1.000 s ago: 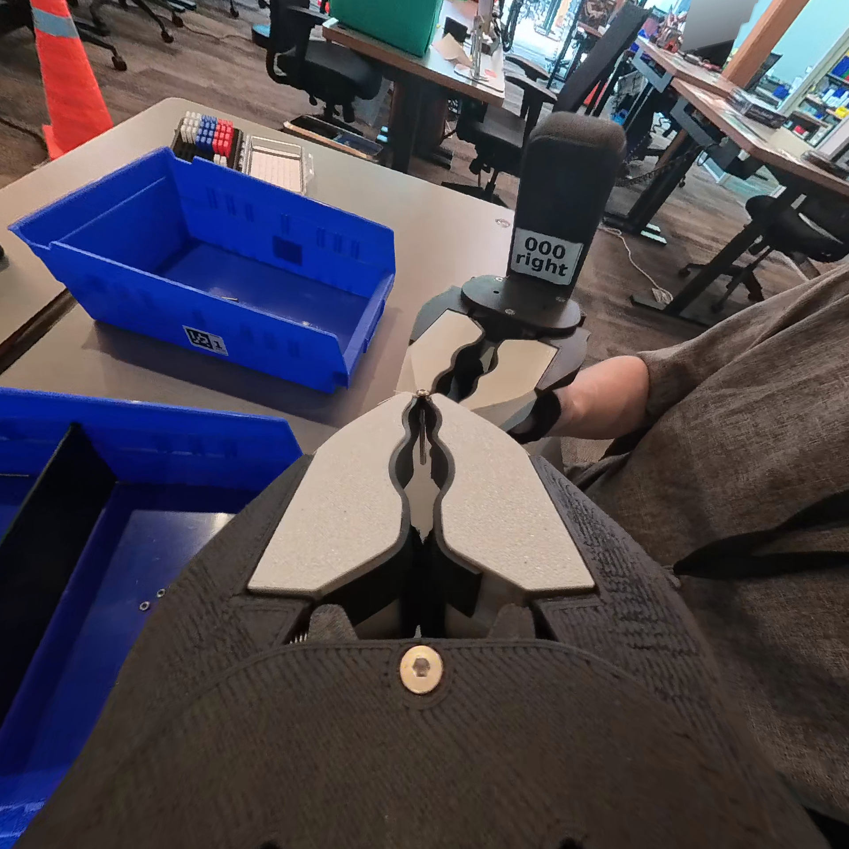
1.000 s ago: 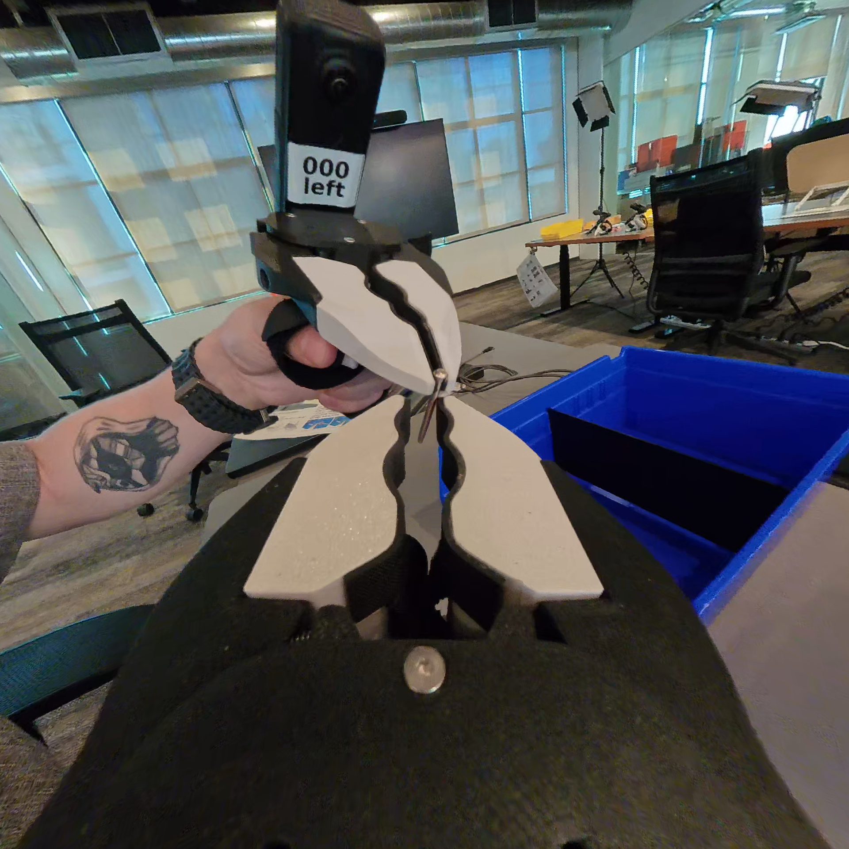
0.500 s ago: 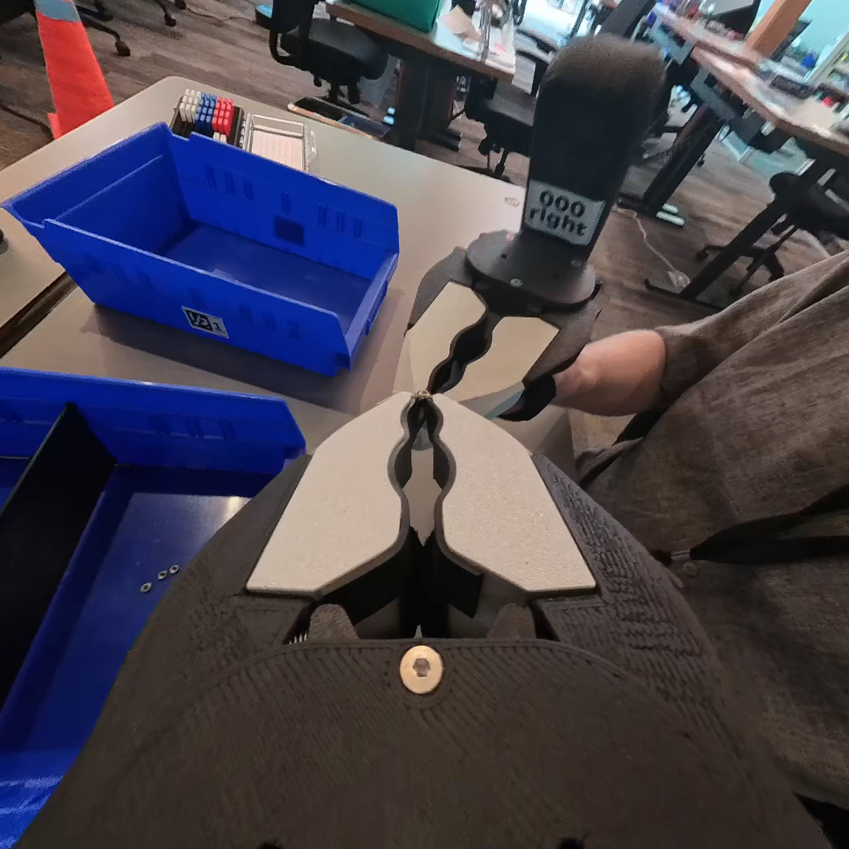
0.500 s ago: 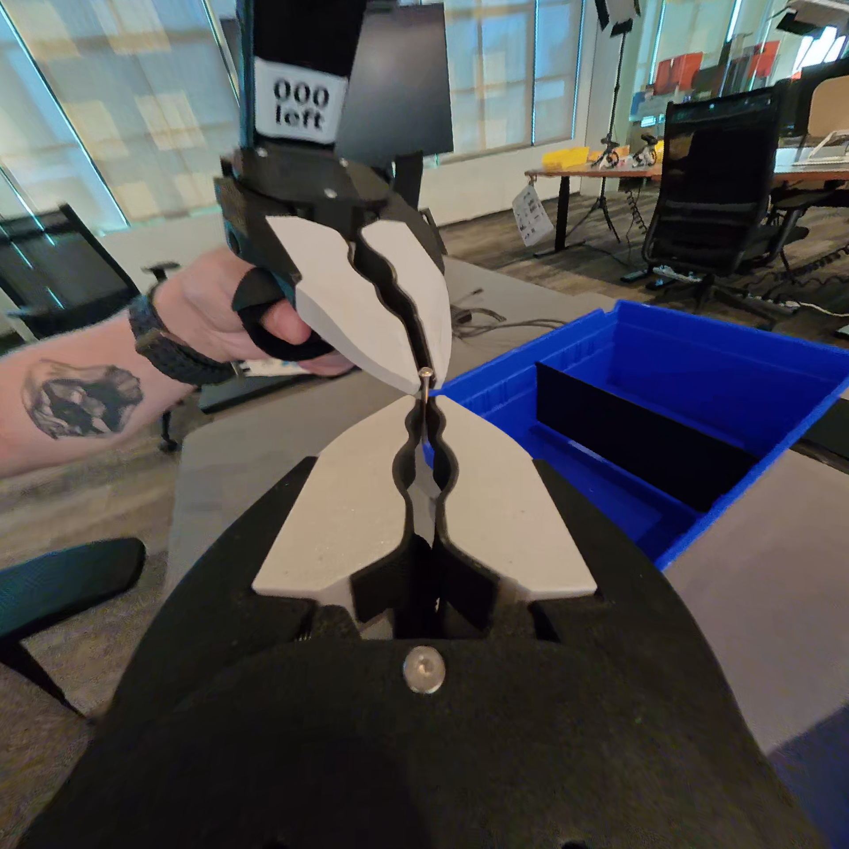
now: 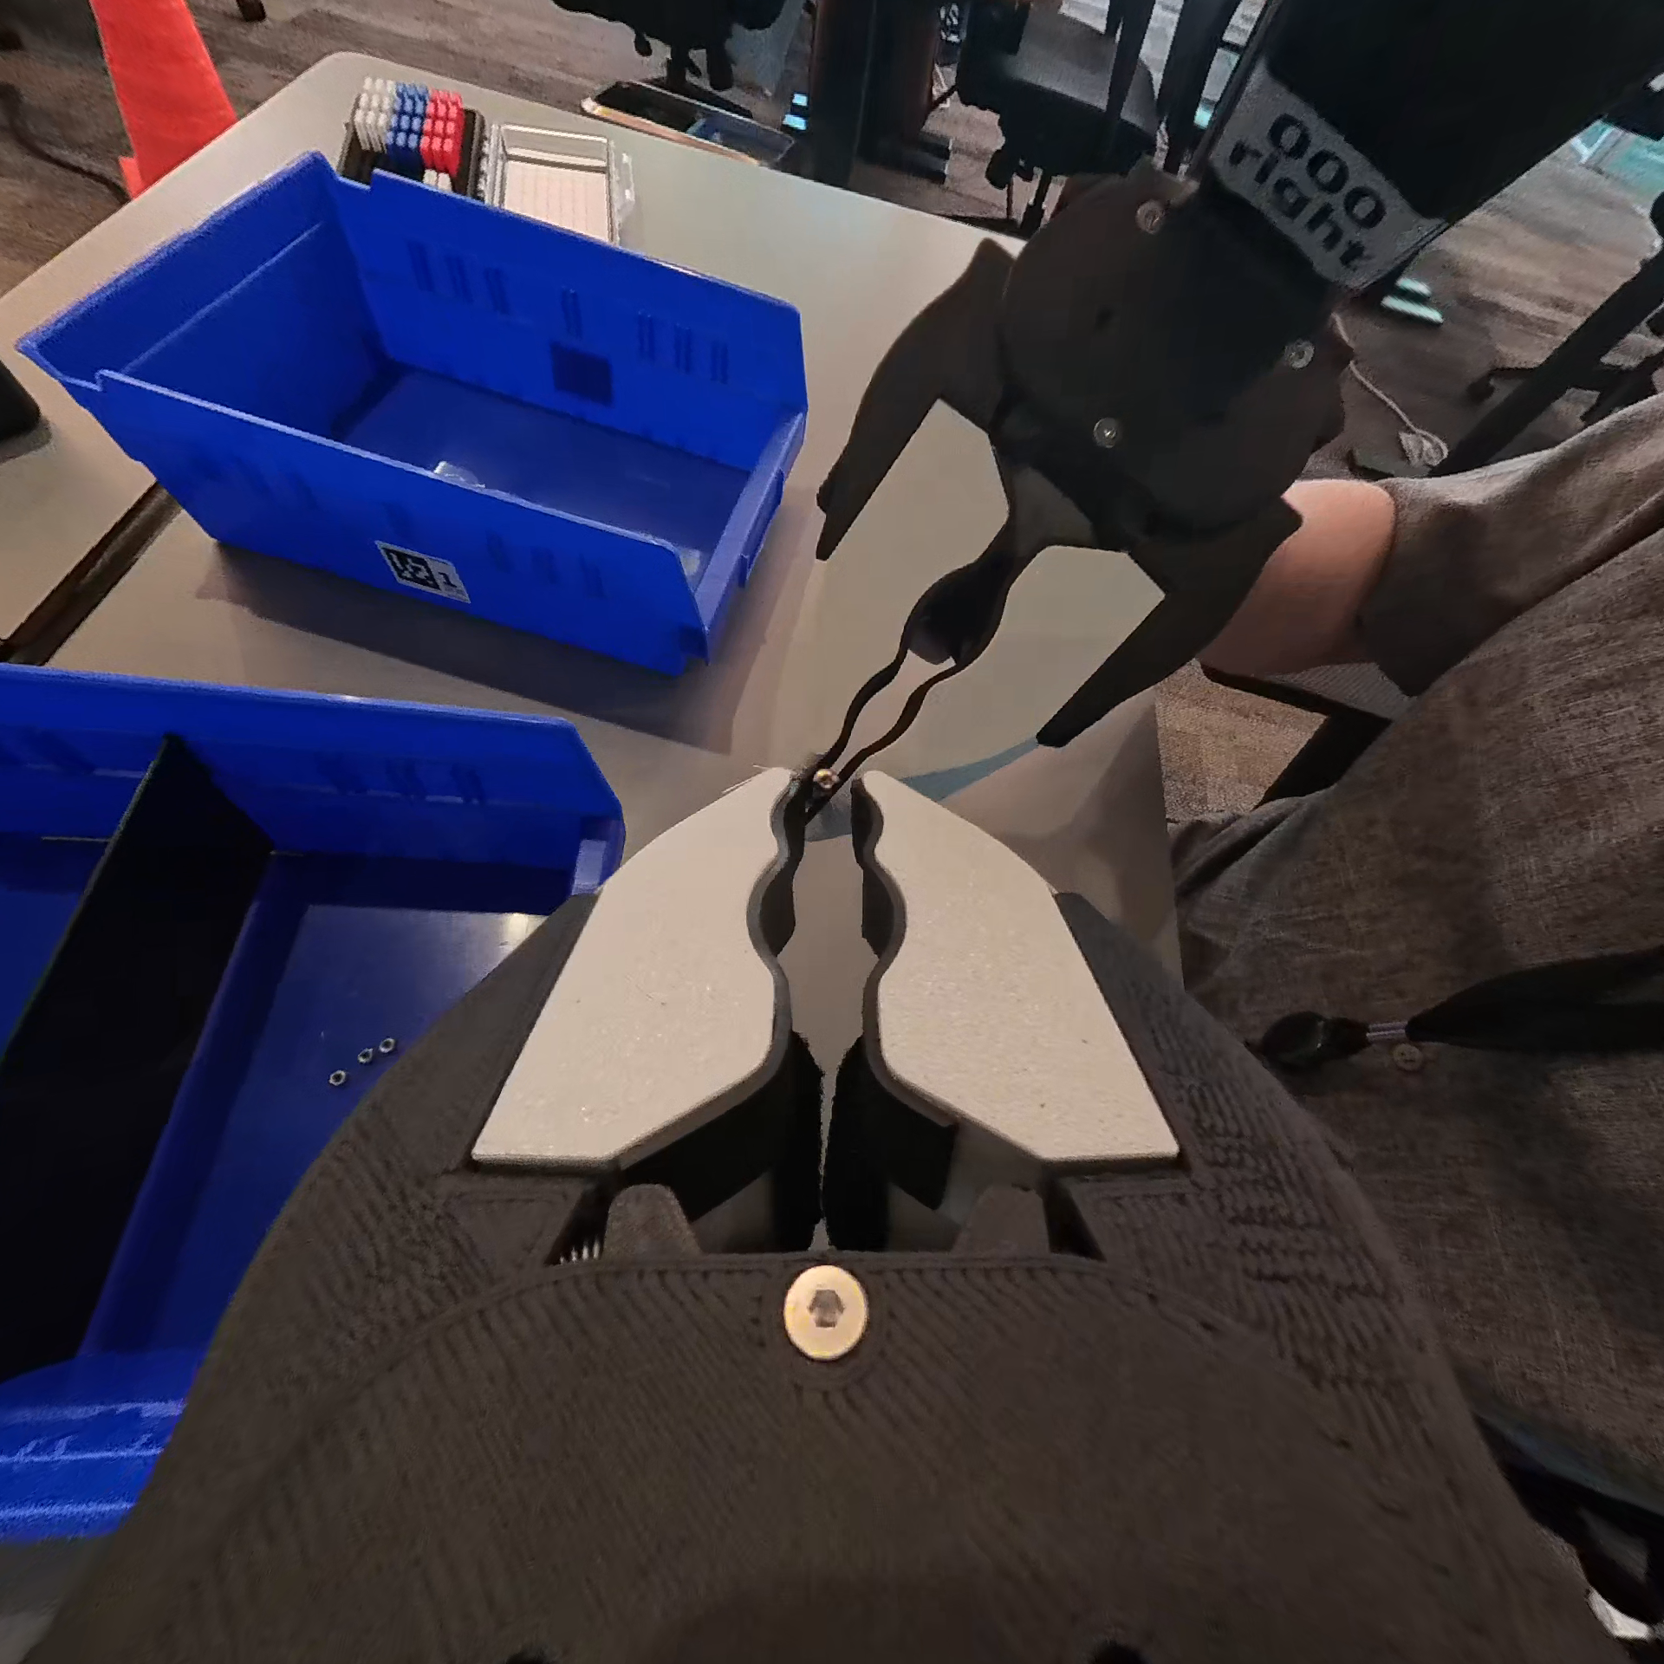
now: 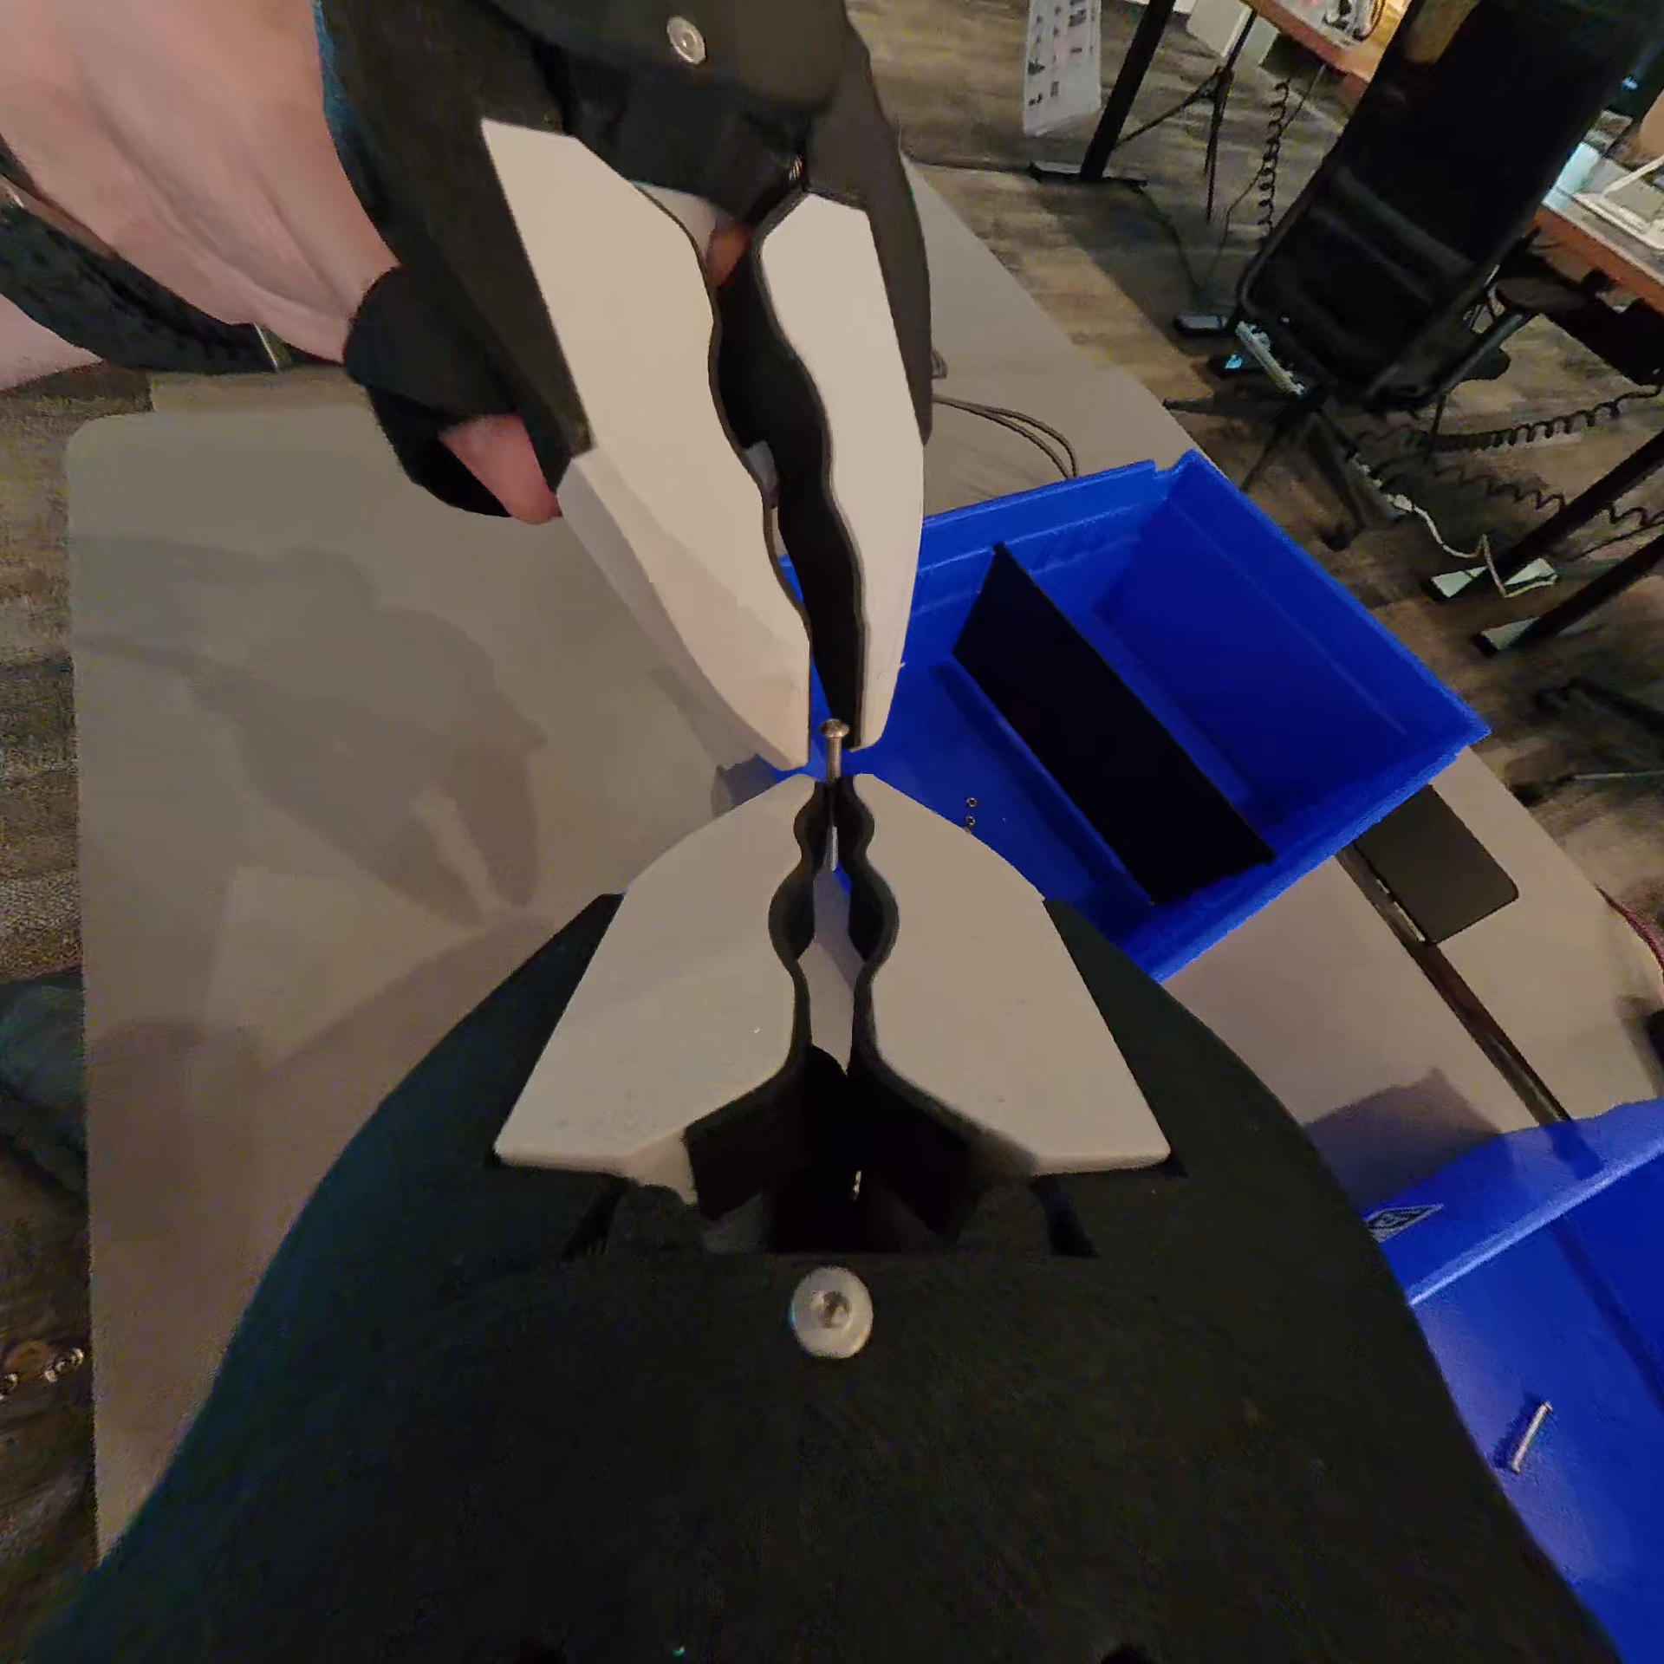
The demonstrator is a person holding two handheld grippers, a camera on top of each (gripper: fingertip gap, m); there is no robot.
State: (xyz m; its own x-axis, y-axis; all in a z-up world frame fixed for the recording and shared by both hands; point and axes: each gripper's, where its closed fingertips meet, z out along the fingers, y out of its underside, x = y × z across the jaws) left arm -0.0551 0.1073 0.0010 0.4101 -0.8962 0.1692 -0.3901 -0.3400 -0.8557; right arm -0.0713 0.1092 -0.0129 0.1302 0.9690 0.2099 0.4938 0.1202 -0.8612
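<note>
The right gripper [image 6: 833, 792] clamps a small screw [image 6: 834, 774] by its shank, above the table [image 6: 360, 720]. The left gripper [image 5: 824, 792] stands parted at the screw head. Light, stiff, slippery (grip the shank).

Screw [image 6: 834, 792] (apparently pinched) between jaws

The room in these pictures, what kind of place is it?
Probably an office or lab workspace: office chairs at desks, blue parts bins on a grey table, cables on the floor.
</note>
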